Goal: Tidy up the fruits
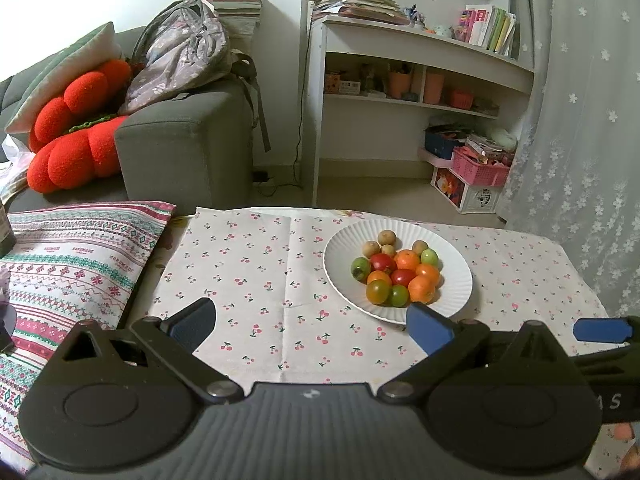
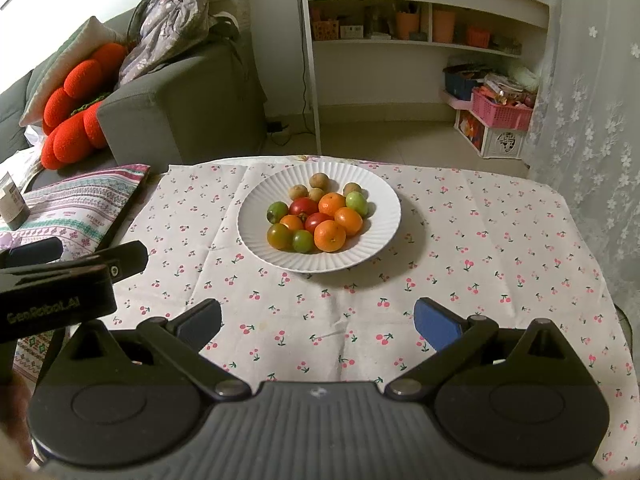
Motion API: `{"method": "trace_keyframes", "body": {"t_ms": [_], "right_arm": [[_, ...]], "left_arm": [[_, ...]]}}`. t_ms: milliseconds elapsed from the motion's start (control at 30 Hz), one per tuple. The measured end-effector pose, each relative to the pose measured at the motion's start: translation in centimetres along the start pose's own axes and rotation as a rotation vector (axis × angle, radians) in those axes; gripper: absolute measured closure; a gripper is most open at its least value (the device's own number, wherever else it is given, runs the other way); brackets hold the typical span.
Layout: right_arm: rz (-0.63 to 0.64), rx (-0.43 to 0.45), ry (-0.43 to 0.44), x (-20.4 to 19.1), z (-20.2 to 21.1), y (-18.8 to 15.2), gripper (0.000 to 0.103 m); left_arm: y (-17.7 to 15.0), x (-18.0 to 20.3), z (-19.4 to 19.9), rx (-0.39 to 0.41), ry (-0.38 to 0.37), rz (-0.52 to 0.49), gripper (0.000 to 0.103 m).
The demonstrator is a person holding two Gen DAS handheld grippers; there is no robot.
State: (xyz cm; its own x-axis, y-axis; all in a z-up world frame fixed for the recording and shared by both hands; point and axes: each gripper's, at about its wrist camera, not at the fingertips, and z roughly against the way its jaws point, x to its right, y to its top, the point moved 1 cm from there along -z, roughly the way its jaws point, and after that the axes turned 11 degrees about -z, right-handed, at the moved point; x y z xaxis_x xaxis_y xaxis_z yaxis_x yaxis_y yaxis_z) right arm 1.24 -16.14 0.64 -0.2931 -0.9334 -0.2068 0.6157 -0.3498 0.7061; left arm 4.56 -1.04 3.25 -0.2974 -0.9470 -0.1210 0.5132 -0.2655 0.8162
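Observation:
A white ribbed plate (image 1: 452, 264) (image 2: 380, 204) stands on a table with a cherry-print cloth (image 1: 260, 280) (image 2: 480, 260). It holds several small fruits in a heap: oranges (image 2: 330, 236), red tomatoes (image 2: 304, 206), green ones (image 2: 303, 241) and brown round ones (image 2: 319, 180) at the back. My left gripper (image 1: 310, 322) is open and empty, near the plate's front left edge. My right gripper (image 2: 318, 320) is open and empty, in front of the plate and apart from it. The left gripper also shows at the left of the right wrist view (image 2: 60, 280).
A patterned cushion (image 1: 72, 256) lies left of the table. A grey sofa (image 1: 184, 140) with red cushions (image 1: 72, 128) and a backpack (image 1: 180, 52) stands behind it. A white shelf (image 1: 420, 80), pink baskets (image 1: 478, 166) and a curtain (image 1: 580, 120) are at the back right.

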Motion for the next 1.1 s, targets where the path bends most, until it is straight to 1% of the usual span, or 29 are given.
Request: {"method": "trace_keyframes", "body": {"t_ms": [233, 400, 567, 1100], "right_arm": [[0.000, -0.001, 0.001, 0.05, 0.03, 0.02, 0.000], [0.003, -0.001, 0.003, 0.09, 0.05, 0.06, 0.000], [0.008, -0.008, 0.003, 0.08, 0.00, 0.07, 0.000], [0.025, -0.005, 0.005, 0.00, 0.01, 0.04, 0.000]], "left_arm": [[-0.10, -0.03, -0.20, -0.010, -0.013, 0.016, 0.023], [-0.16, 0.04, -0.18, -0.003, -0.016, 0.010, 0.023], [-0.32, -0.25, -0.45, -0.014, -0.034, 0.026, 0.023], [-0.32, -0.07, -0.45, -0.013, -0.035, 0.013, 0.023]]}}
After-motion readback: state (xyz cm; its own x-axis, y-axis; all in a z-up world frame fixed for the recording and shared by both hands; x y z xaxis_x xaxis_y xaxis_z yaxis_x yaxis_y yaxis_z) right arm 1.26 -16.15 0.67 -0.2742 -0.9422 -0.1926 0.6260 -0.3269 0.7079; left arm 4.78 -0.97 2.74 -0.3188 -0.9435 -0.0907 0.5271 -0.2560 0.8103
